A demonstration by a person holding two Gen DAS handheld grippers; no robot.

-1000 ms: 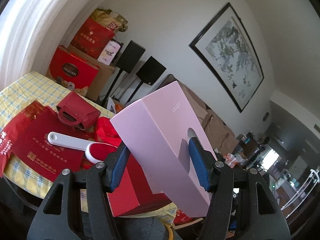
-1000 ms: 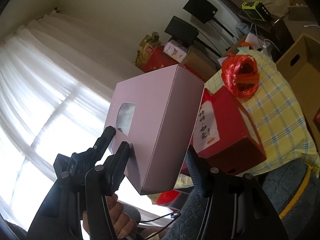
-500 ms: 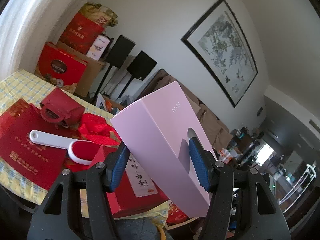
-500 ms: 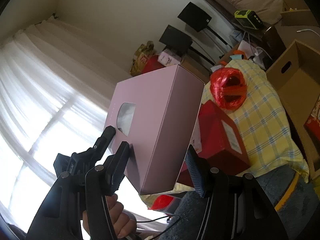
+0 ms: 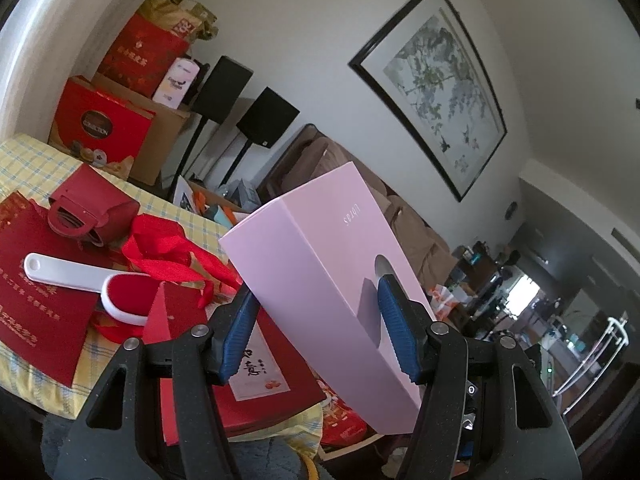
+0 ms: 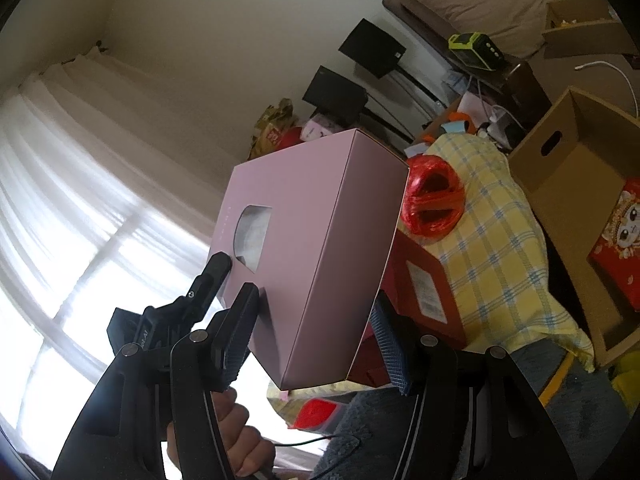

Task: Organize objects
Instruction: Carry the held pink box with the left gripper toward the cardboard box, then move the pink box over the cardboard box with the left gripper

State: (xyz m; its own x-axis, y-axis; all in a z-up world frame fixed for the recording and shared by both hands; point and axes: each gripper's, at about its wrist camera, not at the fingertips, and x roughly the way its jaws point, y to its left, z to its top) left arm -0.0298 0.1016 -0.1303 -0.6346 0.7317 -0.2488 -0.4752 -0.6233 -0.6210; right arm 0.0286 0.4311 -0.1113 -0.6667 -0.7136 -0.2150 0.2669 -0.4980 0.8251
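Observation:
A pink box [image 5: 332, 280] with an oval window is held in the air above the table by both grippers. My left gripper [image 5: 320, 328] is shut on it, blue pads on its two broad faces. In the right wrist view the pink box [image 6: 320, 248] sits between my right gripper's [image 6: 316, 336] fingers, which are shut on its lower end. The left gripper's fingertip [image 6: 218, 266] touches the windowed face. A large red box [image 5: 256, 376] lies on the table below.
On the yellow checked tablecloth [image 5: 24, 156] lie a red pouch [image 5: 92, 212], red ribbon [image 5: 168, 252], a white-handled red brush [image 5: 100, 284] and a red folder [image 5: 36, 292]. A red ribbon ball [image 6: 434, 202] and an open cardboard box [image 6: 580, 216] show in the right wrist view.
The pink box, held by both grippers, has moved along over the table. The ribbon ball and table objects have shifted in view; neither grip has changed.

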